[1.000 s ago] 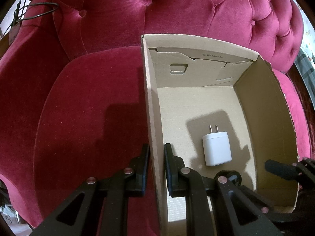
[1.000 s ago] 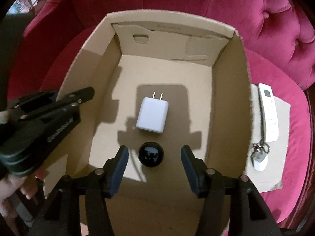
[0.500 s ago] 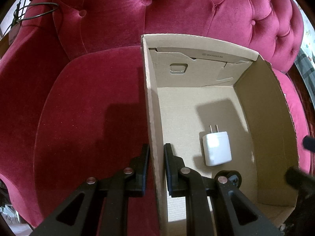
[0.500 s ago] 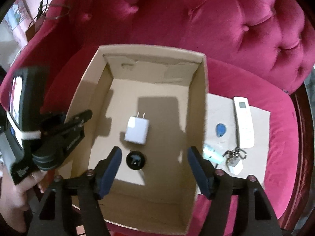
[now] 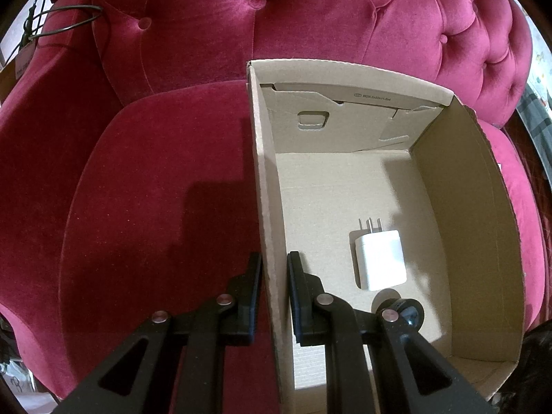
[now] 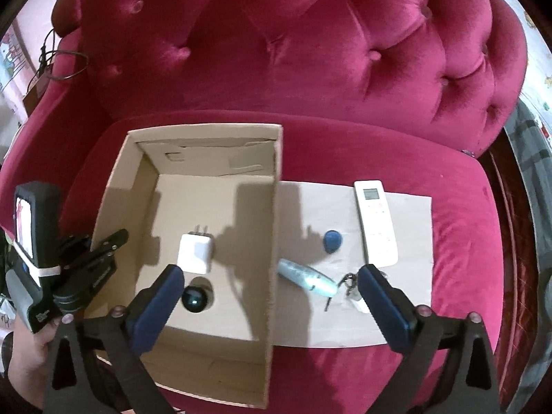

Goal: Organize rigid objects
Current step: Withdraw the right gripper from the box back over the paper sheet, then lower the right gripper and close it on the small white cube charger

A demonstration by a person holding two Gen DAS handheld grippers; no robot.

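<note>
An open cardboard box (image 6: pixel 272 241) sits on the red velvet sofa (image 6: pixel 310 51). The left gripper (image 5: pixel 274 272) is clamped on the box's left wall, one finger inside and one outside. On the box floor lie a white charger (image 6: pixel 195 253) and, just nearer, a black round object (image 6: pixel 196 298), with bare cardboard all round them. The right gripper (image 6: pixel 270 293) hangs above the box's right wall, its jaws opening wide with nothing gripped. Right of the box, on a flat cardboard sheet (image 6: pixel 414 214), lie a white remote (image 6: pixel 376 224), a blue tag (image 6: pixel 332 239), a pale tube (image 6: pixel 307 277) and keys (image 6: pixel 352 286), loosely spaced.
</note>
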